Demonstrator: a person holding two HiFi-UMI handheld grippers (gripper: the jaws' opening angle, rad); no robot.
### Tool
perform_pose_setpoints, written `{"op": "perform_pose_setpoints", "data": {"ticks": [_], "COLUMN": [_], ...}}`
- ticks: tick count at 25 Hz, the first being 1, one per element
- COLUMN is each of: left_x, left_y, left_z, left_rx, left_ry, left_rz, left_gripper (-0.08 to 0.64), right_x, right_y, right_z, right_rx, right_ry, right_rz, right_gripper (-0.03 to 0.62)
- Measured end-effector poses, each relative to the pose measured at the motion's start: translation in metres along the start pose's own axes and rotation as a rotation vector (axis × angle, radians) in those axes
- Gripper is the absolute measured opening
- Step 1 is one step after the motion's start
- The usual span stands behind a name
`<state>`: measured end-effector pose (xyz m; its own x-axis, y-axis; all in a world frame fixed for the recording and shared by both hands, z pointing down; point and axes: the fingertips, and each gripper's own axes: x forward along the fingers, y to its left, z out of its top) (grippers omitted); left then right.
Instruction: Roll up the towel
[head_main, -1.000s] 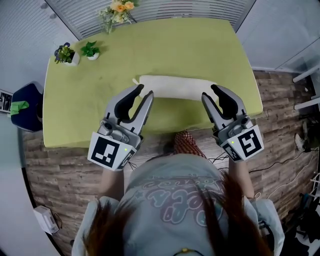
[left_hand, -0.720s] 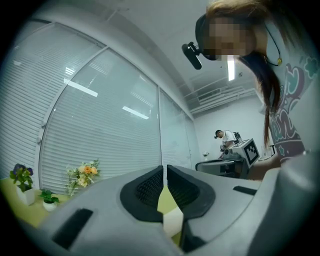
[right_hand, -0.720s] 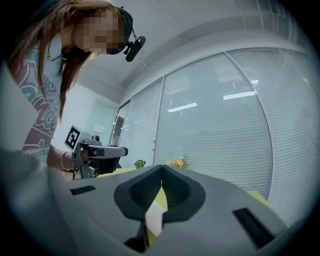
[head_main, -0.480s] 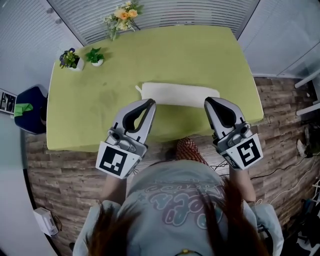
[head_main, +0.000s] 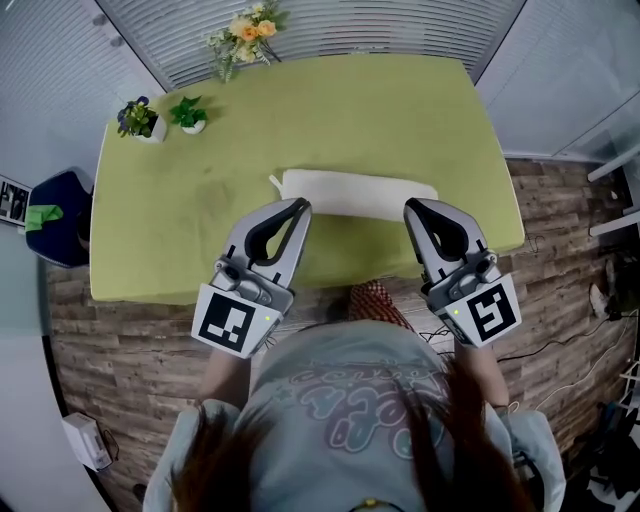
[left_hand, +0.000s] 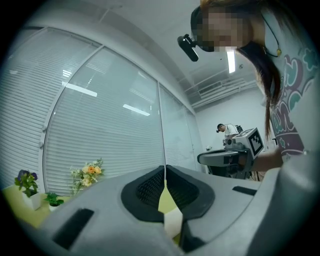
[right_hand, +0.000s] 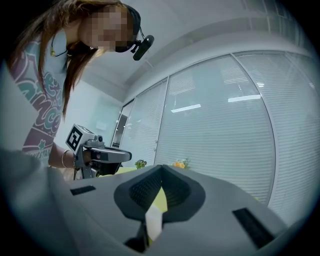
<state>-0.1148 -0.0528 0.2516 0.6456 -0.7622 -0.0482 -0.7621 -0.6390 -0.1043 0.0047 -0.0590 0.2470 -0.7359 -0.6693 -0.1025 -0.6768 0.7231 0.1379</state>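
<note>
The rolled towel (head_main: 358, 193) lies across the tabletop (head_main: 330, 110) near its 6 o'clock edge, the left gripper (head_main: 303, 206) at the roll's 7 o'clock, the right gripper (head_main: 410, 206) at 5 o'clock, both with fingers together, holding nothing.

My left claw (head_main: 300, 206) and right claw (head_main: 410, 206) are grey, their marker cubes (head_main: 232, 322) black-and-white squared. Towel (head_main: 360, 192) cream-white, tabletop (head_main: 380, 110) lime green, floor (head_main: 130, 340) brown wood planks, flowers (head_main: 245, 28) orange and yellow.
</note>
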Motion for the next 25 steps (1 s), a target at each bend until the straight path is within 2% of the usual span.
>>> {"op": "perform_pose_setpoints", "data": {"ticks": [10,16,25], "left_x": [0.01,0.014,0.019], "left_y": [0.005,0.011,0.015], "left_z": [0.0,-0.001,0.004], "left_rx": [0.001,-0.061,-0.062], "left_ry": [0.003,-0.009,-0.037], "left_rz": [0.007,0.018,0.016], "left_gripper": [0.02,0.02,0.02], "right_x": [0.002,0.002,0.005], "right_y": [-0.012,-0.02,-0.027], "right_z": [-0.004,-0.005,-0.009], "right_rx": [0.01,0.0,0.011], "right_ry": [0.009,0.02,0.027], "right_rz": [-0.01,-0.023,-0.034], "right_gripper": [0.005,0.005,0.005]}}
